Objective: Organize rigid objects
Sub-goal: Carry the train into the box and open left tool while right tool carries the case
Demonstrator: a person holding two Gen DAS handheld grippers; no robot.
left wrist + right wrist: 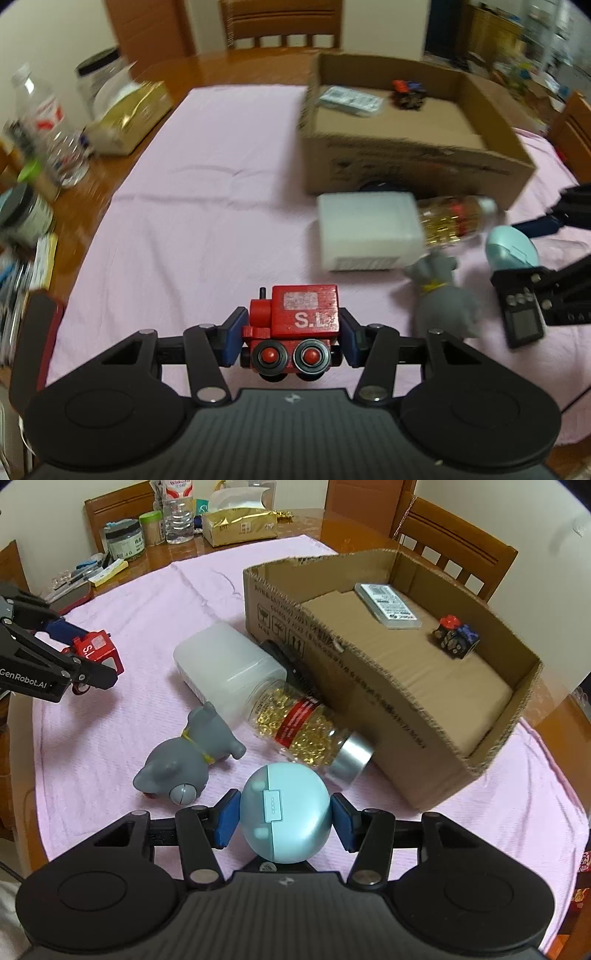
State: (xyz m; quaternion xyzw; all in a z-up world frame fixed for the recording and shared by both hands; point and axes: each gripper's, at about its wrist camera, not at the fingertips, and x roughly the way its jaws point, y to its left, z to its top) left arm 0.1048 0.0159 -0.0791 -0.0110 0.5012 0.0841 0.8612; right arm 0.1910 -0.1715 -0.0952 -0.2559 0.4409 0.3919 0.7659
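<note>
Your left jaws are pinching the red train (295, 325) by its two sides, and your right jaws are pinching the blue case (285, 812) the same way; both pairs of blue pads press flat on what they hold. The left gripper (291, 341) carries the train above the pink cloth (207, 206), near its front edge. The right gripper (284, 821) holds the case over the cloth, just in front of the pill bottle (303, 731).

On your left side the cloth lies bare from the train up to the far edge, so you have open room there. The box (388, 701) stands on the right half of the cloth, its top open, its near wall facing you. Inside it a flat pack (388, 605) and a small dark toy (456, 635) lie toward the far wall; the rest of its floor is bare.

Between your grippers and the box's near wall sit three things close together: a white jar (225, 664) lying on its side, the pill bottle lying against the box's wall, and a grey cat figure (192, 757) on its side just beside the case.

Past the cloth's left edge the bare wooden surface (92, 206) is crowded with bottles (179, 513), a dark-lidded tub (123, 539) and a tissue pack (240, 526). Chairs (458, 550) stand behind the box.
</note>
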